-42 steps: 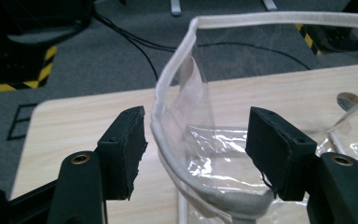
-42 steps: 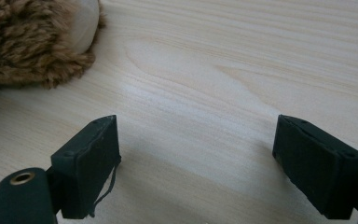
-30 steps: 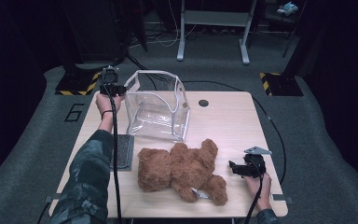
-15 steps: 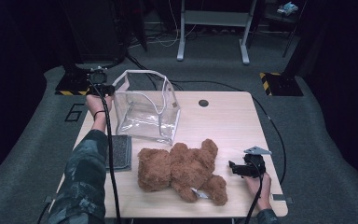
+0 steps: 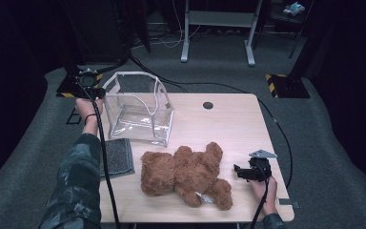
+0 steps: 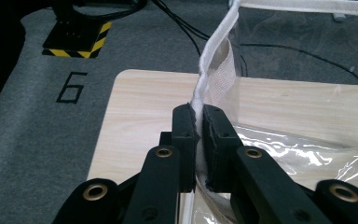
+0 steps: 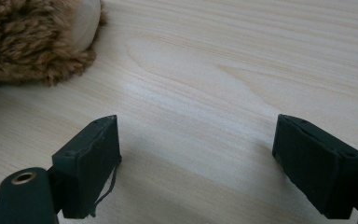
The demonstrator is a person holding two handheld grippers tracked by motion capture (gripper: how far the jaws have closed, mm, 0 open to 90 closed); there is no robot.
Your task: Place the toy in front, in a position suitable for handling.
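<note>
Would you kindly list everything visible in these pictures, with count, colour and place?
Clear plastic bag with white trim: one, transparent, far left of table, its white edge clamped.
Brown plush teddy bear: one, brown, lying at the near middle of the table.
Grey textured mat: one, dark grey, at the left table edge.
Light wooden table: one, pale wood, with a round dark hole near the far edge.
Yellow-black striped floor plates: two, on the grey carpet.
Left gripper: one, black, fingers shut on the bag's trim.
Right gripper: one, black, open above bare table beside the bear.
</note>
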